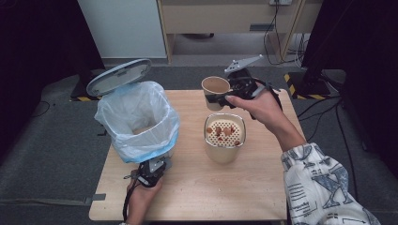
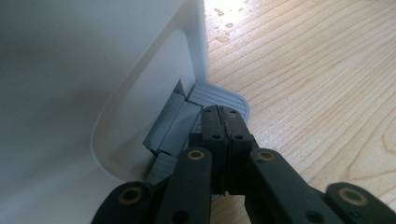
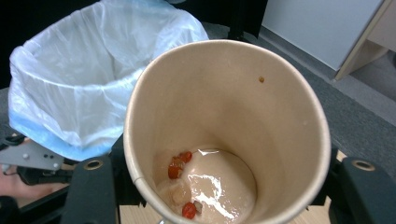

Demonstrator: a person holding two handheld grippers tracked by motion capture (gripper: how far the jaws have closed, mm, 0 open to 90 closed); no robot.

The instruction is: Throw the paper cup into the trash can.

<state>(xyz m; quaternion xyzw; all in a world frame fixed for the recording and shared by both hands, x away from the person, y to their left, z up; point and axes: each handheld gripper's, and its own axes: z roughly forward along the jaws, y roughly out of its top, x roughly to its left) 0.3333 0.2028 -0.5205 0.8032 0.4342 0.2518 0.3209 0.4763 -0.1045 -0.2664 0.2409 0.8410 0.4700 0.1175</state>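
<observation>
A brown paper cup [image 1: 216, 91] is held above the far side of the table, my right gripper [image 1: 220, 99] shut on it. In the right gripper view the cup [image 3: 224, 93] holds a little beige liquid with red bits [image 3: 212, 184] at its bottom. A white pedal bin [image 1: 136, 117] lined with a white and blue bag stands at the table's left, its grey lid [image 1: 118, 76] raised. My left gripper [image 1: 151, 172] is at the bin's foot. Its shut jaws rest on the grey pedal [image 2: 224, 95], nothing between them.
A beige container [image 1: 224, 150] topped by a perforated strainer with red bits [image 1: 225, 131] stands mid-table, just below the held cup. Wet drops [image 2: 223, 23] lie on the wood beside the bin. The wooden table [image 1: 197, 187] has bare room at the front.
</observation>
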